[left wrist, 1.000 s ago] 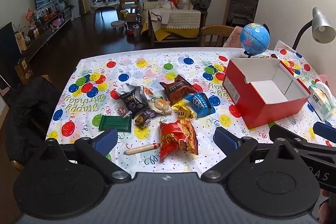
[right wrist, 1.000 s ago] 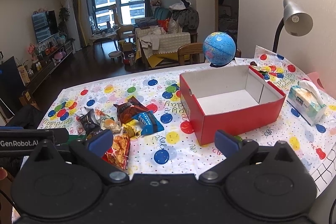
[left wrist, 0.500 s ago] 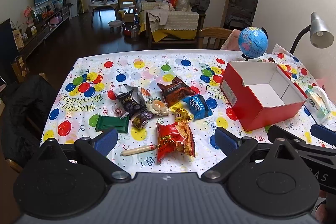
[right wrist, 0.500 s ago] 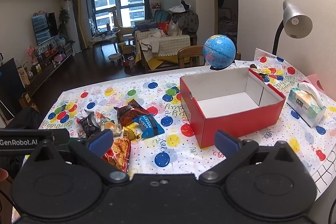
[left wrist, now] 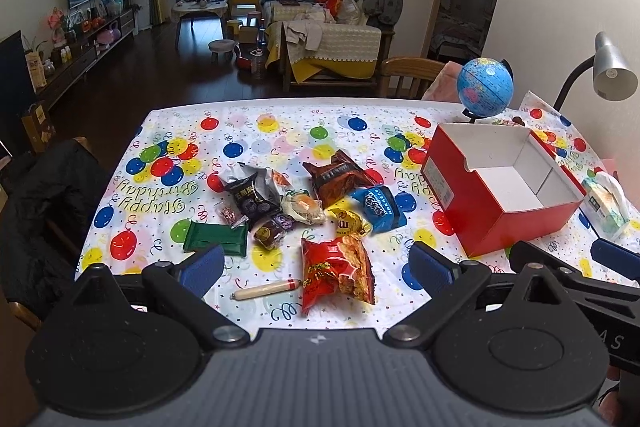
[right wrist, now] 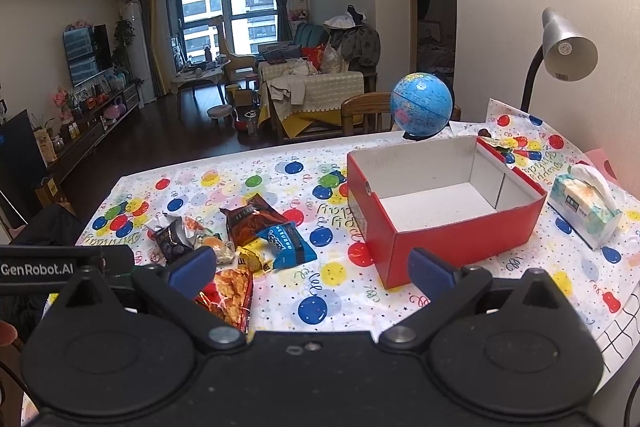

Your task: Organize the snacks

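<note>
The left gripper (left wrist: 316,269) is held above the near table edge with its jaws spread wide and nothing between them. The red chip bag (left wrist: 337,270) lies on the balloon-print tablecloth (left wrist: 280,131) at lower centre of the left wrist view, directly between the two blue fingertips (left wrist: 200,269). Its long axis runs from the near edge toward the far edge, tilted slightly left at the top. The sausage stick (left wrist: 267,289) lies just left of the bag, its long axis almost crosswise (red-capped end toward the bag). The remaining snack packets (left wrist: 304,195) cluster above these, at mid-frame.

The right gripper (right wrist: 312,273) is likewise wide open and empty. The red box (right wrist: 440,211) stands open-topped at right centre of the right wrist view, above the right fingertip, with its long side running left to right. A globe (right wrist: 422,105) stands behind it; a tissue pack (right wrist: 584,209) lies to its right.

Compared with the frame one second ago, the snacks and box appear lower-set and farther off in both views: both grippers have drawn back and risen slightly. No item on the table has shifted.
</note>
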A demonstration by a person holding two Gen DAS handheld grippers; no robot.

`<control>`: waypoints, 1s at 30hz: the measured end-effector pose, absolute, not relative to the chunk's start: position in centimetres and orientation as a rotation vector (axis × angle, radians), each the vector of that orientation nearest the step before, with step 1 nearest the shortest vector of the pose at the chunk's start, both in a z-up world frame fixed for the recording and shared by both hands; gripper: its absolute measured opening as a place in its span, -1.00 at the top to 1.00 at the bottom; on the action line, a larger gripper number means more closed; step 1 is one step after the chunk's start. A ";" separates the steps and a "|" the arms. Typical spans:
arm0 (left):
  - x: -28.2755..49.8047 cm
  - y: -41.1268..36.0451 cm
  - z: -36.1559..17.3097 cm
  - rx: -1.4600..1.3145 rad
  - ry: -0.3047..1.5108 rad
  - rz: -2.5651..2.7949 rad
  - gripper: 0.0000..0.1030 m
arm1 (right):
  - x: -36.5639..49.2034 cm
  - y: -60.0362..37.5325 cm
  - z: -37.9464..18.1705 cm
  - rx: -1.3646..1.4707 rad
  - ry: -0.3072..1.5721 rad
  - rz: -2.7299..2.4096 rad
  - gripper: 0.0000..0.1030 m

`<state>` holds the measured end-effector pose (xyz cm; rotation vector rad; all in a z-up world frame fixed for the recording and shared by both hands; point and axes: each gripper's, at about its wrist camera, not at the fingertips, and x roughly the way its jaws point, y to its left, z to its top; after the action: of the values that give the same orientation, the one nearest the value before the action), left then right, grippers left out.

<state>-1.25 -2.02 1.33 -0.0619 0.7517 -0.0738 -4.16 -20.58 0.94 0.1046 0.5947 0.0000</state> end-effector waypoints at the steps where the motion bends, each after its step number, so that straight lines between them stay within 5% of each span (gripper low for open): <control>1: -1.2 -1.8 1.3 -0.069 0.749 -0.071 -0.93 | -4.1 -20.5 1.0 0.103 0.594 0.007 -0.98; 30: 3.9 4.3 -4.2 -0.094 0.867 0.027 -0.93 | 1.8 -17.3 -3.9 0.024 0.690 0.167 -0.93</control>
<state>3.88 4.28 -4.19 -0.0944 0.8669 0.0266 1.81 -17.33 -3.85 0.0236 0.6904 0.1667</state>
